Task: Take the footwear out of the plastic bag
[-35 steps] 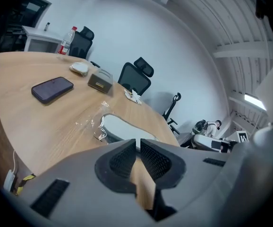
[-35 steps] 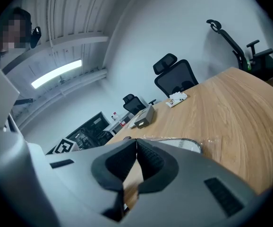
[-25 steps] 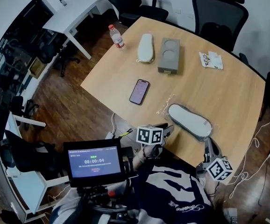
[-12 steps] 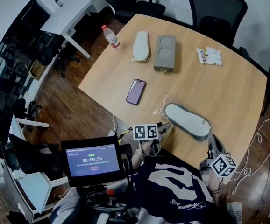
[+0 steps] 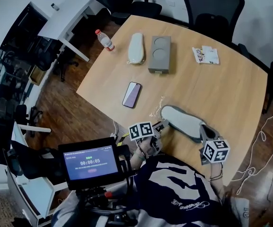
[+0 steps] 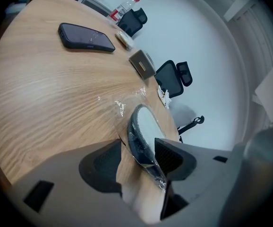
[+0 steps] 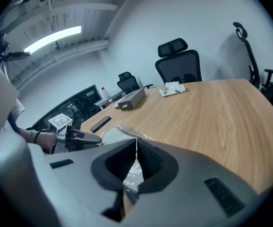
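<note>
A slipper with a white insole and dark sole [image 5: 183,122] lies in a clear plastic bag [image 5: 156,109] near the table's front edge. My left gripper [image 5: 162,126] stands open at the slipper's left end. In the left gripper view the bagged slipper [image 6: 143,129] reaches in between the wide-apart pads [image 6: 170,157], close to the right one. My right gripper [image 5: 204,134] is at the slipper's right end. In the right gripper view it [image 7: 135,167] is shut on a fold of the bag's film [image 7: 132,174].
On the wooden table [image 5: 231,93] lie a phone [image 5: 132,94], a second pale slipper [image 5: 136,48], a grey box [image 5: 159,54], a water bottle [image 5: 104,39] and a printed packet [image 5: 205,55]. Office chairs [image 5: 212,6] stand behind. A timer screen [image 5: 90,162] sits by my left arm.
The left jaws have opened wide around the slipper's end. The right gripper has moved up closer to the slipper's other end, still shut on the bag.
</note>
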